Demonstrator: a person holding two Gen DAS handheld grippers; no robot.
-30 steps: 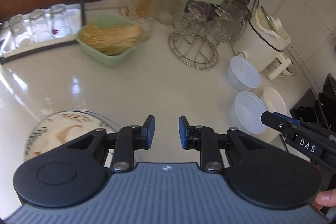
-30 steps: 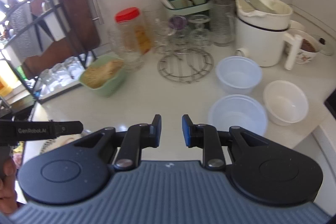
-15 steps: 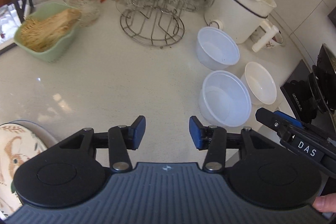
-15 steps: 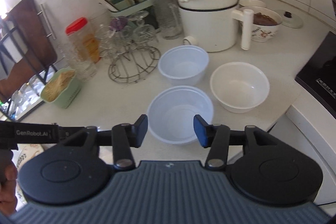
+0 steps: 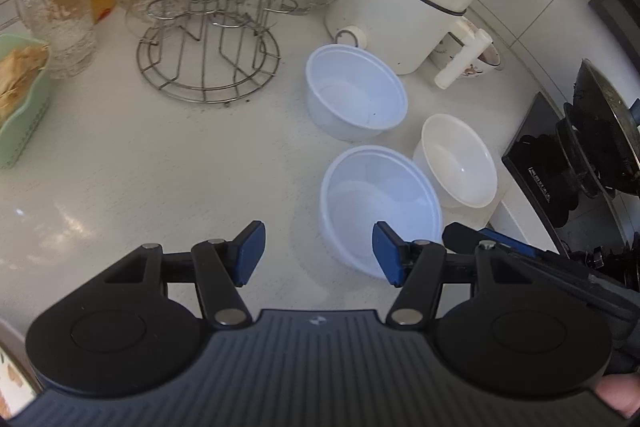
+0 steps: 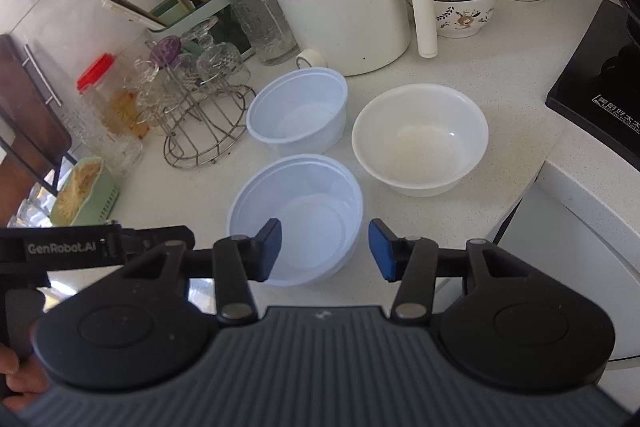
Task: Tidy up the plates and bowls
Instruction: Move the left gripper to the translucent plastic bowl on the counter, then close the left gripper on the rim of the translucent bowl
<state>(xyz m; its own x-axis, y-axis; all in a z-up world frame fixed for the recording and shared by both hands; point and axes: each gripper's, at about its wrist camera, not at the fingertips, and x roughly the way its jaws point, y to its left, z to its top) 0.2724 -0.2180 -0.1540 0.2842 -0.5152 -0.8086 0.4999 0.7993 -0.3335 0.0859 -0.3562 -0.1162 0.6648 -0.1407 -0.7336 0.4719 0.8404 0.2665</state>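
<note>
Right wrist view: both tools have swung toward the three bowls and spread wider. The right gripper (image 6: 324,247) now hangs open over the nearest bowl (image 6: 296,215) on the counter (image 6: 512,151); the left gripper (image 5: 318,253) gapes beside it, empty. A pickup looks imminent.

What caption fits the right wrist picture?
Open right gripper hovers over the nearest translucent bowl on the counter.

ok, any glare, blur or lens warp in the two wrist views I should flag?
Left wrist: sharp, soft glare patches on the counter, fisheye bending the wall tiles. Right wrist: sharp too, blown-out highlight low left by the green tray, counter edge curved; near translucent bowl stays readable between the open right tool pads.
</note>
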